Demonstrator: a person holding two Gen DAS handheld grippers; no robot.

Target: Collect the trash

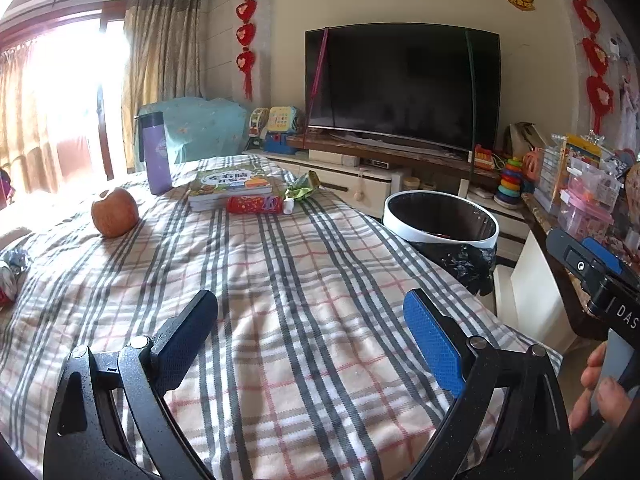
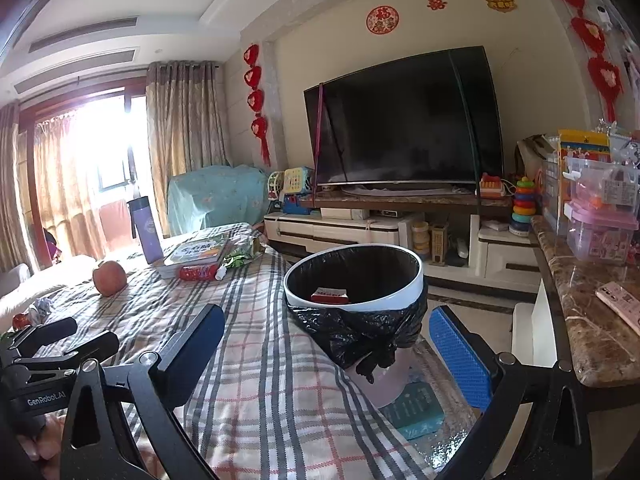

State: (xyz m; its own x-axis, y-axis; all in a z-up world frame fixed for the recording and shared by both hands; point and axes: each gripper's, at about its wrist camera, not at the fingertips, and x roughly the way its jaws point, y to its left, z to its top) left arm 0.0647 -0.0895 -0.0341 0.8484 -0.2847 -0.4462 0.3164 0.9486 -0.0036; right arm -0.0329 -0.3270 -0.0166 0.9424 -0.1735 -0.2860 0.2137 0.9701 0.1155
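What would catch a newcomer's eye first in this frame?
Probably the big dark TV on the far wall, flanked by red hanging decorations. Next, the checked cloth spread under both open claws, with an apple at its left. Beside the table's right edge stands a white-rimmed bin lined with a black bag, a red-and-white packet already inside.

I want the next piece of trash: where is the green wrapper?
In both views, the green wrapper lies at the table's far end, right of the books, just behind the red tube.

Left gripper [image 1: 310, 336] gapes empty above plaid cloth [image 1: 320, 280].
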